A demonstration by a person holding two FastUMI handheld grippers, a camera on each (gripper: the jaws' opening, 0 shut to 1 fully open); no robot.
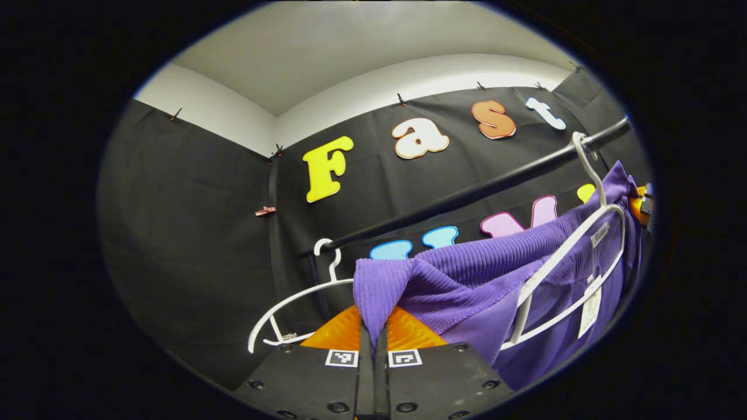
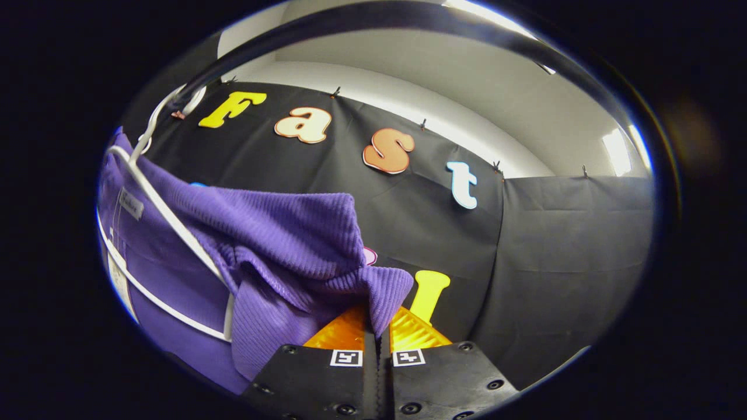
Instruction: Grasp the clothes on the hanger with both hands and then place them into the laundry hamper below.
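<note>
Left gripper (image 1: 373, 329) clenched on purple garment (image 1: 467, 274), second empty hanger (image 1: 292, 303) visible leftward, right gripper (image 2: 377, 332) likewise pinched garment's far corner, its hanger (image 2: 169, 224) beside.

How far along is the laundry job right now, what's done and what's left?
Done: the left gripper and right gripper each pinch a corner of the purple garment. In hand: the cloth is bunched along the white hanger, which hangs from the black rail. Left: pulling it free and lowering it into the hamper.
</note>
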